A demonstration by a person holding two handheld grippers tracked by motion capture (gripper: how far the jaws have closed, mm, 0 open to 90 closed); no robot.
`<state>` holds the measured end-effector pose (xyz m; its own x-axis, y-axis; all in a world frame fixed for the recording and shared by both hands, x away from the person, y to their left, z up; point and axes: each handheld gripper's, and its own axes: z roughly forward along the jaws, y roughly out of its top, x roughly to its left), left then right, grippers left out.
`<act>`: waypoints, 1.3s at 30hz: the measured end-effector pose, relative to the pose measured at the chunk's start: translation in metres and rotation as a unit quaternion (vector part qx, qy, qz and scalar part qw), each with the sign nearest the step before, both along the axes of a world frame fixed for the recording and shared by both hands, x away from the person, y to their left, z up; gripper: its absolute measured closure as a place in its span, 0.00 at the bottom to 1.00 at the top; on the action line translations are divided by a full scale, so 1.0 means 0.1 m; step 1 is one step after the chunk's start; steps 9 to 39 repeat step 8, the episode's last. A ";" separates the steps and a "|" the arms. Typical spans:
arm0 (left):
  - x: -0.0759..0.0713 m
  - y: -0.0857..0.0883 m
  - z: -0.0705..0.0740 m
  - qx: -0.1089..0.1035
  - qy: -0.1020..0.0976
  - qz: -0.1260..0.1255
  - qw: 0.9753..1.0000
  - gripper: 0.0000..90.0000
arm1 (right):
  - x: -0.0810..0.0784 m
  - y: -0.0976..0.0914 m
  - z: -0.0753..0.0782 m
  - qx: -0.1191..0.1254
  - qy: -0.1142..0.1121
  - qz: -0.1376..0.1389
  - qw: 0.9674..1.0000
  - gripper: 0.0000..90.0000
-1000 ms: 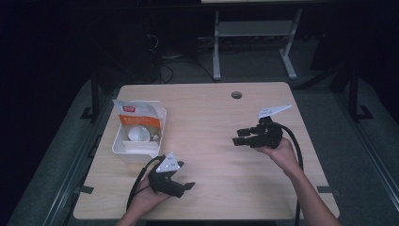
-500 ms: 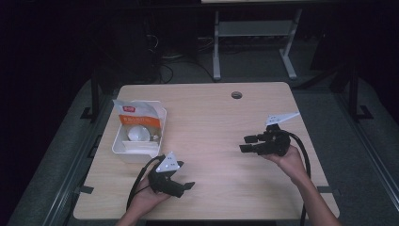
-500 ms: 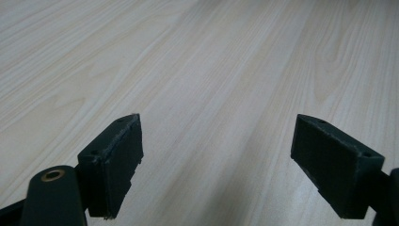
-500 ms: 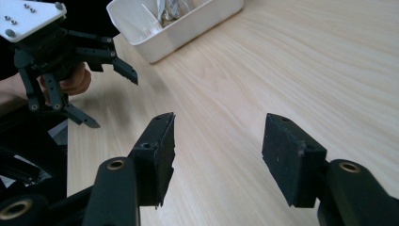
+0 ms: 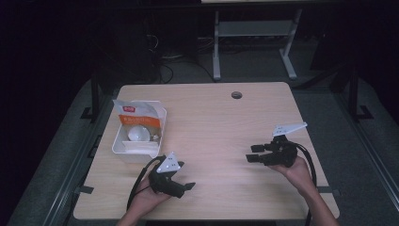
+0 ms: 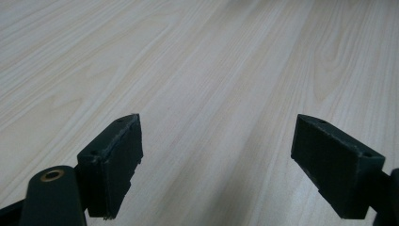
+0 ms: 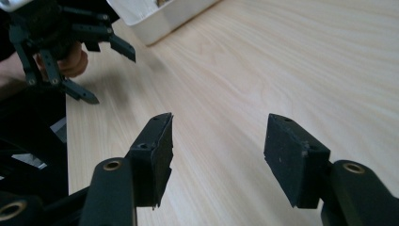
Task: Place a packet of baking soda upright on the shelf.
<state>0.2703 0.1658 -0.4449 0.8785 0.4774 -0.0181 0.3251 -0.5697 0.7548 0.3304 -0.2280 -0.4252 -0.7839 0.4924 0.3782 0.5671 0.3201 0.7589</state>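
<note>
While both forearms come in from the near edge of the counter (image 5: 211, 122), each hand holds its tool low over the bare wood. The left hand (image 5: 143, 200) lies palm-up near the front left corner, cradling the left claw (image 5: 186, 187), whose grey three-cornered plate tilts up toward the tray and whose jaws point to the right along the counter. From the left claw's own view (image 6: 216, 155) the two black jaws stand wide apart with nothing between them, only pale wood grain beneath. The right hand (image 5: 299, 170) sits toward the front right, wrist bent so the right claw (image 5: 251, 153) aims leftward across the counter, its plate raised behind it and its cable looping back along the forearm. In the right claw's own view (image 7: 216, 150) its jaws are likewise spread wide and empty, held just above the surface; the other claw and the fingers (image 7: 70, 61) gripping it appear farther off at upper left.

A white tray (image 5: 127, 148) rests near the left edge of the counter, just beyond the left hand, holding a white rounded object (image 5: 137, 135) and a packet with an orange label (image 5: 136, 110) leaning at its far end.
</note>
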 end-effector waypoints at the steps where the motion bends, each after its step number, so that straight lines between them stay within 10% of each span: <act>1: 0.00 0.00 0.00 -0.001 0.001 0.000 1.000 0.18 | -0.02 -0.01 -0.02 -0.004 -0.001 0.001 1.000 0.45; 39: -0.02 -0.04 -0.01 0.003 -0.002 -0.006 1.000 0.18 | -0.21 -0.05 -0.19 -0.006 -0.004 -0.008 1.000 0.43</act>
